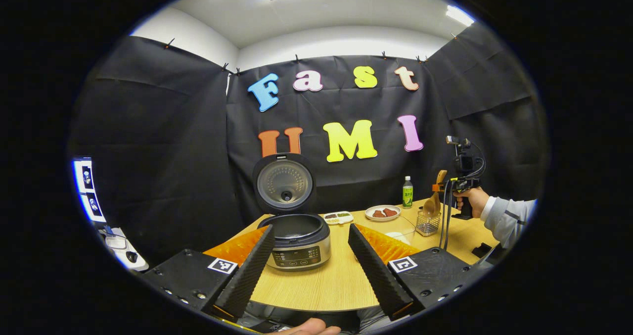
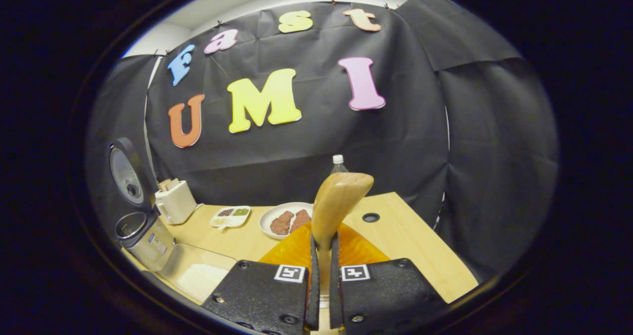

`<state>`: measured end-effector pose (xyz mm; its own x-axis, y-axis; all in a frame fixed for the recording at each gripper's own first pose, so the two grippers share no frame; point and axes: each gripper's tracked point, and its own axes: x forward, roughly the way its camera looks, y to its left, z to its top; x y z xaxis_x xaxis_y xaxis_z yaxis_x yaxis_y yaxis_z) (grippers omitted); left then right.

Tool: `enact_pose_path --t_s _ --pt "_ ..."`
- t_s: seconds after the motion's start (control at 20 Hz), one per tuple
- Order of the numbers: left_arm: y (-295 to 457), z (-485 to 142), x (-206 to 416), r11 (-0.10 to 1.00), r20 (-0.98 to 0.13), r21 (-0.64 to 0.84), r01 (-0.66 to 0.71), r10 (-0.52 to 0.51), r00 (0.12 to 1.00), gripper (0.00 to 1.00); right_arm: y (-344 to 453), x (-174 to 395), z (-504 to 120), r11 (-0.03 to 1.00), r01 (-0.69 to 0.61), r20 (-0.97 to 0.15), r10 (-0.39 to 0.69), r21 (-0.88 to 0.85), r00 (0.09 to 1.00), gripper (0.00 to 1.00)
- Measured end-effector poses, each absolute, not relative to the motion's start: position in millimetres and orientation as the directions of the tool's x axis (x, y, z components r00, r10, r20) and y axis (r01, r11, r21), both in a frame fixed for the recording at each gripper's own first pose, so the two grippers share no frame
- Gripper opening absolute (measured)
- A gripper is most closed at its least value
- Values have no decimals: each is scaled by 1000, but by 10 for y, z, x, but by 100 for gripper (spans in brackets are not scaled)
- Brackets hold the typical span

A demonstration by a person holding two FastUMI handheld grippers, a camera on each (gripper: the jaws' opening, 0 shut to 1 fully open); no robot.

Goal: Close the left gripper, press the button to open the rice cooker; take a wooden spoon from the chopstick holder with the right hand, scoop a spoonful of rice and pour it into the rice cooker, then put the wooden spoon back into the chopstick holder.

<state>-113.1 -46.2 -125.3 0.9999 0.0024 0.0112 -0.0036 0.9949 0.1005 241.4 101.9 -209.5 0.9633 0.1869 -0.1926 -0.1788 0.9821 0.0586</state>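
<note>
In the right gripper view the right tool (image 2: 321, 275) is clamped on the handle of the spoon (image 2: 339, 201), both fingers pressed against the narrow shaft, its broad handle end rising above them. In the left gripper view the spoon's bowl (image 1: 431, 205) sits at the mouth of the holder (image 1: 427, 222), so it seems barely lifted, if at all.

The spoon is wood: light, stiff, smooth, unlikely to break. The danger is that it may swivel between the pads once loaded with rice, so a grip low on the shaft, square across it, looks wiser than one near the flared end. The wire holder is light too and may tip or drag if the spoon catches on it; a straight upward pull seems best.

The left tool (image 1: 310, 256) hangs released, fingers wide apart above the surface (image 1: 341, 285). Beyond it the cooker (image 1: 299, 241) stands with its lid (image 1: 284, 182) up, pot exposed. The rice tray (image 2: 198, 275) lies beside the cooker.
</note>
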Motion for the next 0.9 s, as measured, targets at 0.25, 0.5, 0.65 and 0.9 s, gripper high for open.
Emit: enact_pose_path --t_s 0.25,0.5,0.65,0.9 --pt "-469 -1252 -1101 994 16 107 -3 1 1000 95 1648 2034 -1780 961 -277 -145 276 12 950 13" --pt "-455 -1342 -1132 995 4 103 4 -5 1000 96 2291 1762 -1721 942 -327 -96 320 -74 943 10" --pt "-337 -1416 -1158 996 -15 88 -9 11 1000 96 2532 1709 -1934 947 -305 -96 295 -103 951 9" --pt "-121 -1516 -1180 998 -33 51 -35 36 999 96 2777 1691 -2745 948 -283 -204 251 -147 946 9"
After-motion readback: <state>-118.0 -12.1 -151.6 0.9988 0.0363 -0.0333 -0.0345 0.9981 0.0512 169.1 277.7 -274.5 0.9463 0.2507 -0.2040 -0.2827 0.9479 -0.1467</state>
